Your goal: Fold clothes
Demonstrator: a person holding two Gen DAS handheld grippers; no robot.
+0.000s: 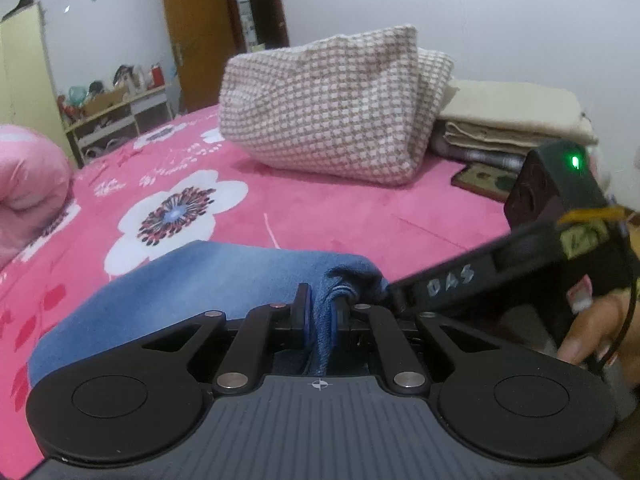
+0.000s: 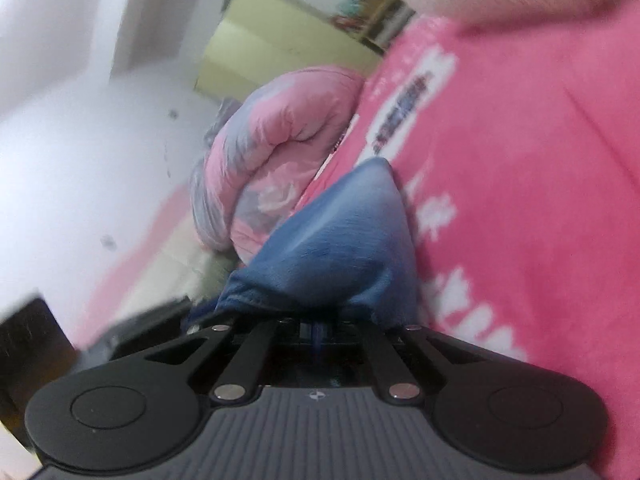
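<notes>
Both grippers have the blue denim garment point(image 1: 208, 280) pinched: the left gripper point(image 1: 322, 312) has its jaws clamped on a bunched hem, the right gripper point(image 2: 318, 326) on another edge beside it. Mid-fold on the pink bed point(image 1: 320, 208). Next, lay it flat. The checked blanket point(image 1: 332, 108) sits far off, no obstacle.
</notes>
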